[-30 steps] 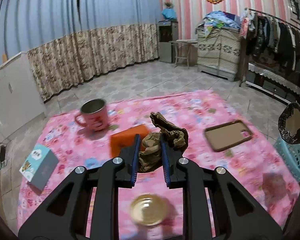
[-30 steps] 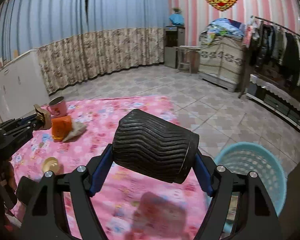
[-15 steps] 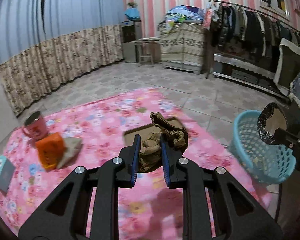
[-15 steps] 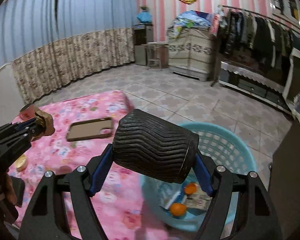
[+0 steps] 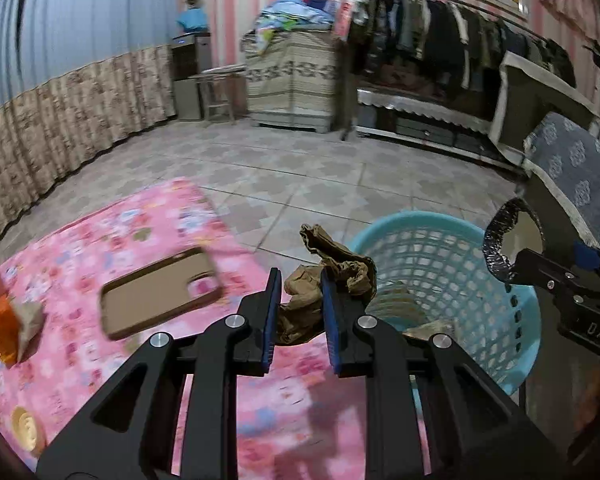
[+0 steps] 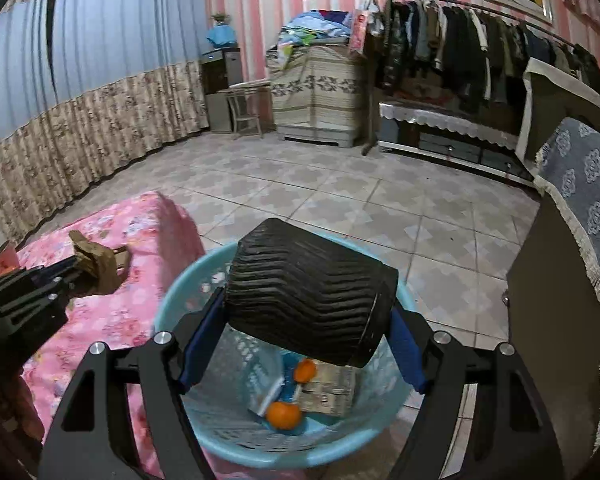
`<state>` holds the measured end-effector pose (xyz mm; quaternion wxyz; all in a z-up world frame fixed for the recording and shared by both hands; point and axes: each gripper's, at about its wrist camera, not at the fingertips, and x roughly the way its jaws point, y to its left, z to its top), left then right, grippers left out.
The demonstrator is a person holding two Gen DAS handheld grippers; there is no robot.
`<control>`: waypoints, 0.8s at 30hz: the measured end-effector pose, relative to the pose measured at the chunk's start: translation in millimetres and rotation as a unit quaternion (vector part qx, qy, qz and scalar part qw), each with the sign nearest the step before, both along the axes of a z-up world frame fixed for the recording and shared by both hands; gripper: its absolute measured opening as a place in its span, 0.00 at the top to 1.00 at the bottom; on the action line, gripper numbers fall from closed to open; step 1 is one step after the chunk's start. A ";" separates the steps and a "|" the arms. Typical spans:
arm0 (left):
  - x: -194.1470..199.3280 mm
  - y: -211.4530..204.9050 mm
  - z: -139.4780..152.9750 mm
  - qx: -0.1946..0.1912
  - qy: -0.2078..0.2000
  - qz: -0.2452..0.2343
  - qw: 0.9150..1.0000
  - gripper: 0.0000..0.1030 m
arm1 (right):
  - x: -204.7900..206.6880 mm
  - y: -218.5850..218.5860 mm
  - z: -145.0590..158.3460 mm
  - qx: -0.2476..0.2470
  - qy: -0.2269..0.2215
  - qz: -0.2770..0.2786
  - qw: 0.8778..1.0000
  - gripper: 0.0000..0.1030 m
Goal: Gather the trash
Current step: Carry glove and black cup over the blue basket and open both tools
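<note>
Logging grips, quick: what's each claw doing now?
Left claw: closed on brown paper.
Right claw: closed on black cup, above the basket.

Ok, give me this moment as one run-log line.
left gripper: shut on crumpled brown paper, beside basket | right gripper: shut on black ribbed cup, above blue basket | basket: holds trash

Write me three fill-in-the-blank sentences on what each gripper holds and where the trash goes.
1. The right gripper grips a ribbed black ____ above the blue basket.
2. The left gripper clamps crumpled ____ paper.
3. Two ____ fruits lie in the basket.

Missing: cup; brown; orange
</note>
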<state>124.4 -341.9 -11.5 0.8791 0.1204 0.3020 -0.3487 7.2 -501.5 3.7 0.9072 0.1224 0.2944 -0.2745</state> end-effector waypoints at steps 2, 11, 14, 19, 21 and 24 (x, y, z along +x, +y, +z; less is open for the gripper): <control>-3.2 -16.6 -1.5 0.001 0.002 -0.015 1.000 0.82 | -4.9 -9.1 -1.2 0.001 0.000 -0.008 1.000 0.28; -12.0 -63.8 -10.7 0.018 0.009 -0.052 0.998 0.71 | -18.3 -33.8 -7.7 0.007 0.005 -0.033 0.999 0.28; -10.7 -60.2 -6.0 0.011 0.003 -0.042 0.999 0.40 | -19.0 -37.1 -8.4 0.008 0.006 -0.035 0.999 0.28; -7.8 -38.8 8.0 0.007 -0.033 -0.002 0.999 0.24 | -14.6 -32.0 -10.1 0.006 0.010 -0.029 1.000 0.28; -4.9 -25.7 13.1 0.004 -0.045 0.021 0.999 0.15 | -12.6 -28.5 -10.9 0.005 0.012 -0.025 1.000 0.28; -0.4 -1.2 19.9 0.000 -0.058 0.052 0.997 0.11 | -8.4 -24.4 -13.8 0.008 0.014 -0.017 1.000 0.28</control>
